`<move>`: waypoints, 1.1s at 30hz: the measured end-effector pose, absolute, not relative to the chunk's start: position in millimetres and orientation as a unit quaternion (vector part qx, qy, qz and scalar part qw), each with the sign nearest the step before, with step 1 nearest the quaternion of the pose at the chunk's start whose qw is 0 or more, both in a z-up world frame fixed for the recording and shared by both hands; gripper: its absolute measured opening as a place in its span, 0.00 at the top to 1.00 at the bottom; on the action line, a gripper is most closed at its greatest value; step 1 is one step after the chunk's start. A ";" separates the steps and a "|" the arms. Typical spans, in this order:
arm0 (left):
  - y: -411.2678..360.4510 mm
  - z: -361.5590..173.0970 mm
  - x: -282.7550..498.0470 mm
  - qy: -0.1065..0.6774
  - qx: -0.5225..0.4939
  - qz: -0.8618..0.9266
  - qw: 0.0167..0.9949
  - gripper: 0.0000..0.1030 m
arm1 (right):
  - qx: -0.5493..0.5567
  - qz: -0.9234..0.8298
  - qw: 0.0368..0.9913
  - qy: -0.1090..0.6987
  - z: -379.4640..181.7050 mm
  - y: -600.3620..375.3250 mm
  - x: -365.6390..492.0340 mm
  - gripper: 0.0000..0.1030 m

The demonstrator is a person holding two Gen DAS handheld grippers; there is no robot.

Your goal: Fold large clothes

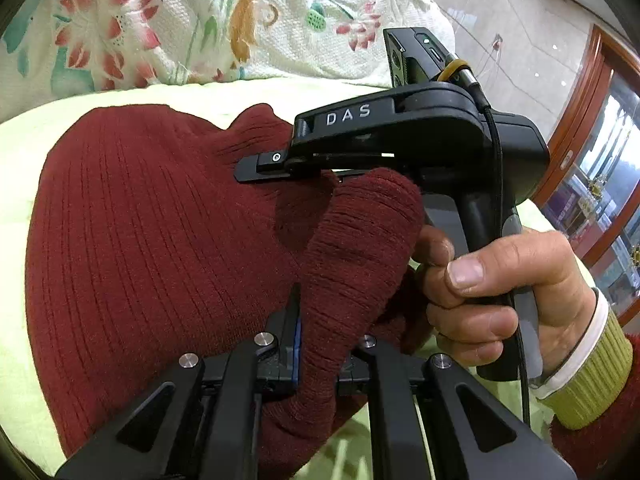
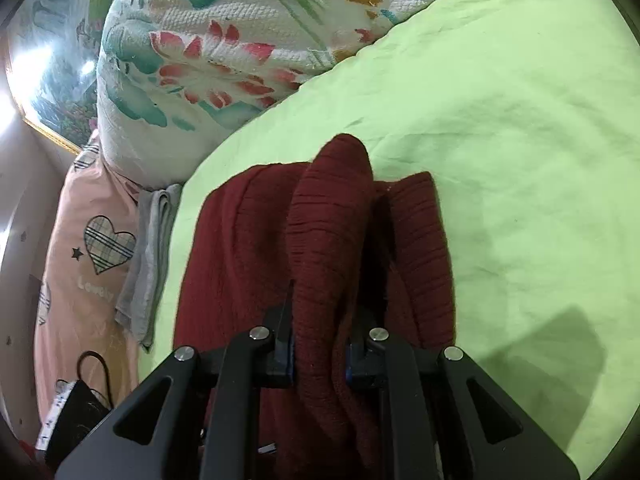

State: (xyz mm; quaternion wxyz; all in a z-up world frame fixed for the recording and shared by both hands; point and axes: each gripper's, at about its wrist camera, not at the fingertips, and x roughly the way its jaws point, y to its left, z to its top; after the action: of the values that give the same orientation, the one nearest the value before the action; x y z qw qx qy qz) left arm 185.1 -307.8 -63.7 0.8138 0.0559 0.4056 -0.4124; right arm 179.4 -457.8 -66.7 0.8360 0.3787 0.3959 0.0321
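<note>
1. Sweater first: my dark red ribbed knit sweater [image 1: 152, 220] lies on the pale green bed sheet [image 2: 520, 140], with its far edge toward the white floral quilted blanket [image 1: 208, 20] heaped along the sheet's far side.

2. My left gripper [image 1: 320, 344] is clamped on a raised ridge of the knit; the cloth fills the gap between the fingers and stands up as a hump.

3. My right gripper [image 2: 320, 344] pinches a like ridge of the same sweater. In the left view its black body sits just beyond my left pinch, my right hand [image 1: 500, 292] wrapped round the handle.

4. I judge both pinches are on one edge, close together, so that the layer lifts evenly and can be carried over the flat body as a fold.

5. Off the sheet's left edge, in the right view, lie a grey folded cloth [image 2: 150, 260] and a pink pillowcase with a plaid heart [image 2: 92, 256], clear of the work.

6. Risk, as I see it: the loose knit stretches, so an uneven pull would skew the fold.
</note>
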 end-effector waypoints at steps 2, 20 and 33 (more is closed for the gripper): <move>-305.5 -58.3 180.2 0.399 0.052 -0.423 0.812 0.92 | 0.361 0.027 0.849 0.385 -55.7 -452.8 172.4 0.84; -209.3 -19.3 172.8 0.420 -0.018 -0.425 0.802 0.19 | 0.341 -0.033 0.866 0.366 -32.7 -459.0 126.0 0.25; -157.1 -76.1 274.3 0.531 -0.155 -0.370 0.746 0.18 | 0.353 -0.021 0.836 0.420 -64.7 -454.4 142.3 0.22</move>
State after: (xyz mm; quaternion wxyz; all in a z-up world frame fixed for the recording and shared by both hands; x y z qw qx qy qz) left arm 274.3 -157.1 -76.1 0.7465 -0.1554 0.5309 -0.3699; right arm 142.3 -454.4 -64.7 0.8362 0.3527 0.4196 -0.0205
